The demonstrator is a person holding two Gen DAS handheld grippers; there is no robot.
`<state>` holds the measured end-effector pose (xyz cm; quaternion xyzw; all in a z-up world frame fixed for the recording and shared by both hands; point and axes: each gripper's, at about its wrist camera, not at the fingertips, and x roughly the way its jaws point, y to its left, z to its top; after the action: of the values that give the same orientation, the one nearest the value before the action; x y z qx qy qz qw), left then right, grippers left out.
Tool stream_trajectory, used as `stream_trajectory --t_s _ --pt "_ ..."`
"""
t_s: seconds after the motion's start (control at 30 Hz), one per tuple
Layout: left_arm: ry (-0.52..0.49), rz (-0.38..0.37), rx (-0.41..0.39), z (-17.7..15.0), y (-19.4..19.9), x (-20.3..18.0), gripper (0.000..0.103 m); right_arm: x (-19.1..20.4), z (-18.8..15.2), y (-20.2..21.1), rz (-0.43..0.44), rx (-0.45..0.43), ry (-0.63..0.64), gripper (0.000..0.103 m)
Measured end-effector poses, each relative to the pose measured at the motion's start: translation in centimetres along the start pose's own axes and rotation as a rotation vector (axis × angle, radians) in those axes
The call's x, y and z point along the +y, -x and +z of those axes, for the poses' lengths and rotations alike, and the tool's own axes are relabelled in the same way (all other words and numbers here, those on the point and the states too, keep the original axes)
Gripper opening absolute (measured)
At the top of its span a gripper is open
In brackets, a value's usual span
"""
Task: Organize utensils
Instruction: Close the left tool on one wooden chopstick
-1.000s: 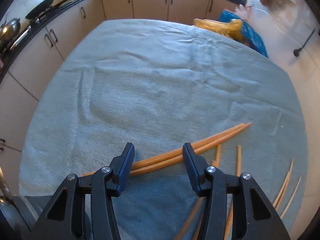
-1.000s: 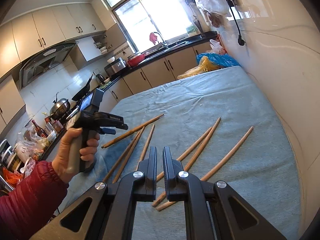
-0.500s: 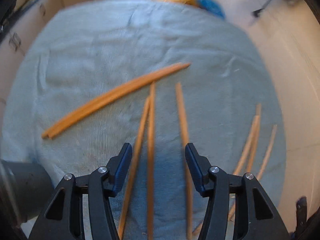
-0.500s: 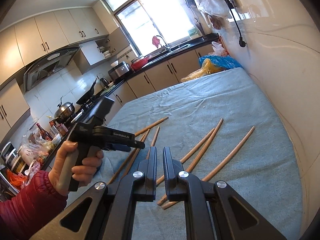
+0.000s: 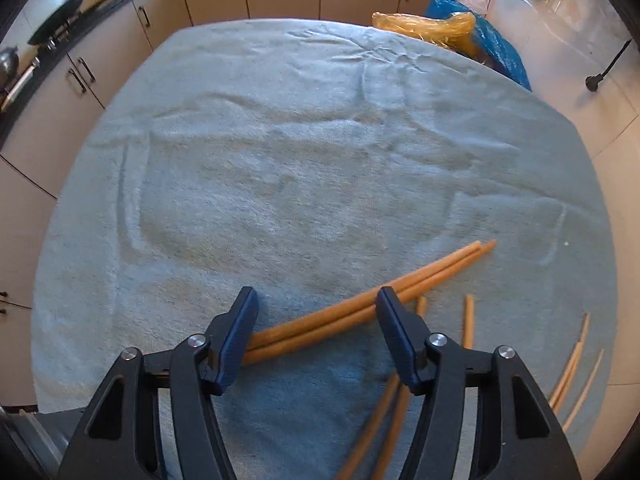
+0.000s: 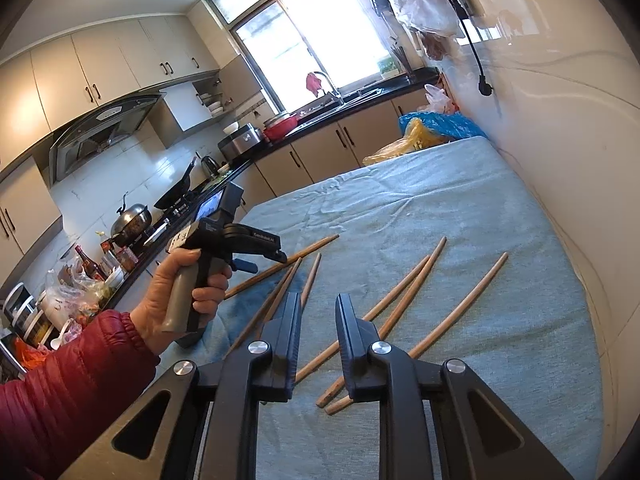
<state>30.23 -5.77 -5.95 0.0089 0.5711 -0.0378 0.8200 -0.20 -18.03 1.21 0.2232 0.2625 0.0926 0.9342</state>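
A pair of wooden chopsticks [image 5: 372,304] lies side by side on the blue-grey towel [image 5: 280,168] covering the bench, crossing the gap between the left tongs [image 5: 316,340], whose jaws are spreading and press on nothing. A hand [image 6: 180,300] in a red sleeve [image 6: 68,384] grips that tool. The right tongs [image 6: 318,344], slightly parted and opening, hold nothing above more loose chopsticks [image 6: 404,300] scattered on the towel.

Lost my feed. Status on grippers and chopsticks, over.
Left gripper opening over a chopstick pair, pads clear. Right gripper opening, nothing between its fingers. Other chopsticks loose on the towel. Nothing in the way.
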Motion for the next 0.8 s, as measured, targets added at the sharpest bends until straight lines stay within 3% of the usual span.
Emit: stream_trajectory --t_s 0.07,0.17,0.27,0.3,0.37,0.47,0.6,0.73,0.8 --pt "0.007 -0.047 0.072 -0.6 -0.2 -0.1 0.063 -0.3 0.0 0.0 0.003 0.0 -0.005 0.02" --pt "-0.04 -0.026 0.114 -2.3 0.4 -1.4 0.064 -0.7 -0.1 0.1 0.014 -0.003 -0.019 0.02" --pt "-0.067 -0.115 0.179 -4.7 1.6 -2.6 0.064 -1.1 -0.1 0.3 0.017 -0.012 -0.035 0.02" --pt "-0.07 -0.2 0.222 -5.9 2.3 -3.1 0.064 -1.1 -0.2 0.6 0.019 -0.013 -0.037 0.021" --pt "-0.113 -0.256 0.24 -7.2 3.5 -4.1 0.064 -1.2 -0.3 0.8 0.018 -0.014 -0.04 0.021" --pt "-0.157 -0.231 0.147 -7.7 6.7 -4.9 0.064 -1.3 0.0 0.7 0.015 -0.006 -0.049 0.021" --pt "-0.139 -0.184 0.094 -6.5 8.3 -4.5 0.064 -1.3 1.5 -0.2 0.031 0.027 -0.084 0.021" --pt "-0.064 -0.129 0.14 -4.1 5.3 -3.6 0.062 -1.8 4.3 -4.1 0.086 0.13 -0.191 0.021" --pt "-0.028 -0.138 0.164 -4.4 4.7 -2.8 0.062 -2.1 5.2 -6.6 0.105 0.195 -0.252 0.022"
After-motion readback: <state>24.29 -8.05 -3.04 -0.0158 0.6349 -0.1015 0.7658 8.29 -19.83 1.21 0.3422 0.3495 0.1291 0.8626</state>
